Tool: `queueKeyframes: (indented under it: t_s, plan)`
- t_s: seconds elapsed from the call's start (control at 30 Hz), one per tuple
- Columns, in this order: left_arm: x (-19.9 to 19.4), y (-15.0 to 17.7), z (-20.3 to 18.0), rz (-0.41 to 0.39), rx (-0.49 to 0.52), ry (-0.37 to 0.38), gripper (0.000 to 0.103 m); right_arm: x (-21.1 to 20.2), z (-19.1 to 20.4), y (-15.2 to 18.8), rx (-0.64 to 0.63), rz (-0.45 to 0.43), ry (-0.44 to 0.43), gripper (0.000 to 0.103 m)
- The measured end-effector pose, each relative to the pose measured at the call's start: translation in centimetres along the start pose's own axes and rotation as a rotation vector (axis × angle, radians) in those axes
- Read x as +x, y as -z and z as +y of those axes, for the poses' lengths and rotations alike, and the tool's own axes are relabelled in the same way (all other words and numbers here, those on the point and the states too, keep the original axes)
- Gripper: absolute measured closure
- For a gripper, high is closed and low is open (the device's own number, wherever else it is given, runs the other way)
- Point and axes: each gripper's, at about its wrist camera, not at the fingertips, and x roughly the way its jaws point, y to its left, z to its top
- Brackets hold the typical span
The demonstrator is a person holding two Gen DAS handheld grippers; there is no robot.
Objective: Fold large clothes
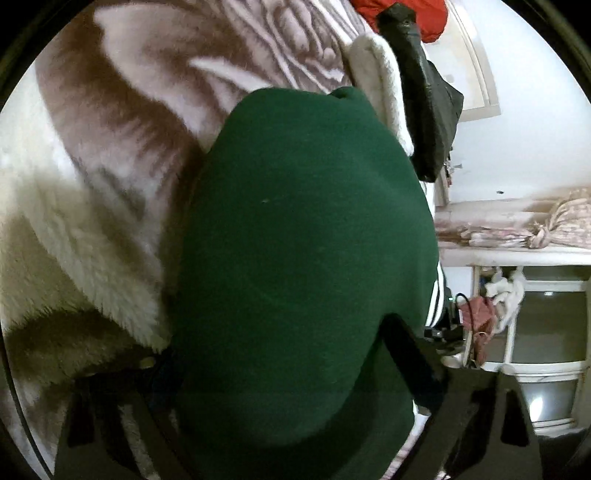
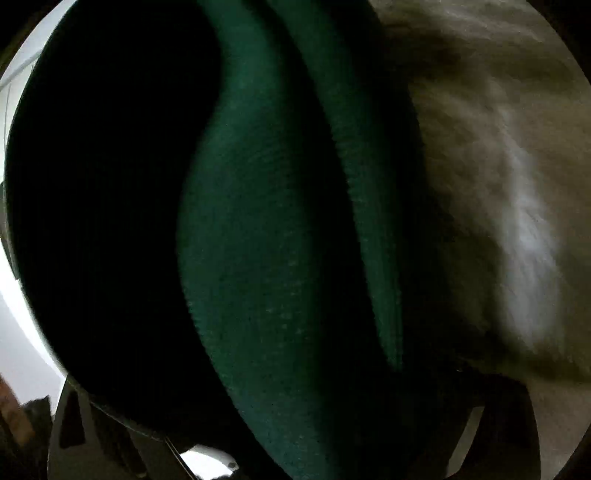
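Note:
A dark green knit garment (image 1: 306, 251) fills the middle of the left wrist view, lying over a fluffy pink-and-brown blanket (image 1: 122, 122). My left gripper (image 1: 295, 424) is at the bottom; its black fingers (image 1: 413, 365) stand either side of the green cloth, which bulges up between them. In the right wrist view the same green garment (image 2: 258, 240) hangs in thick folds right against the lens, with a ribbed edge (image 2: 369, 206). My right gripper (image 2: 295, 443) is buried in the cloth; its fingers are mostly hidden.
A black garment (image 1: 424, 99) and a red one (image 1: 406, 14) lie at the far end of the bed. A white shelf (image 1: 517, 254) with folded linen stands at right. The fluffy blanket (image 2: 517, 184) is at right in the right view.

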Motion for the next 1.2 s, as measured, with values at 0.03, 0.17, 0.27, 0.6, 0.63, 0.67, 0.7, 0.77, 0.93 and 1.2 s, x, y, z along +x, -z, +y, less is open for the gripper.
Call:
queueKeyframes:
  t_s: [0.03, 0.17, 0.27, 0.6, 0.63, 0.67, 0.7, 0.77, 0.93, 1.2]
  plan:
    - [0.0, -0.1, -0.1, -0.003, 0.010, -0.001, 0.030, 0.0, 0.2, 0.1, 0.006, -0.022, 0.001, 0.003]
    - [-1.1, -0.8, -0.6, -0.009, 0.042, 0.009, 0.048, -0.8, 2.1, 2.0, -0.021, -0.117, -0.014, 0.045]
    - [-1.8, -1.4, -2.2, -0.006, 0.093, 0.003, 0.054, -1.1, 4.4, 3.5, -0.042, -0.167, -0.012, 0.056]
    - [-3.8, -4.3, -6.8, 0.031, 0.260, 0.014, 0.056, -3.8, 7.4, 7.9, 0.014, -0.325, -0.070, 0.060]
    - [-3.9, -4.5, -6.8, 0.039, 0.265, 0.018, 0.056, -3.6, 7.7, 8.3, 0.017, -0.335, -0.067, 0.060]
    - [-3.9, -4.9, -7.1, 0.050, 0.274, 0.022, 0.056, -3.8, 8.3, 8.7, 0.016, -0.348, -0.061, 0.060]
    - [-4.2, -5.0, -6.9, 0.058, 0.283, 0.025, 0.056, -3.8, 8.8, 9.0, 0.017, -0.358, -0.056, 0.060]
    - [-4.4, -5.8, -7.6, 0.071, 0.298, 0.032, 0.056, -4.0, 10.2, 8.7, 0.028, -0.388, -0.049, 0.060]
    - [-4.7, -9.3, -11.0, 0.099, 0.342, 0.057, 0.056, -6.7, 14.0, 8.5, 0.033, -0.465, -0.031, 0.060]
    - [-1.9, -21.3, -20.0, 0.087, 0.435, 0.130, 0.056, -15.0, 22.3, 0.0, -0.042, -0.608, 0.002, 0.060]
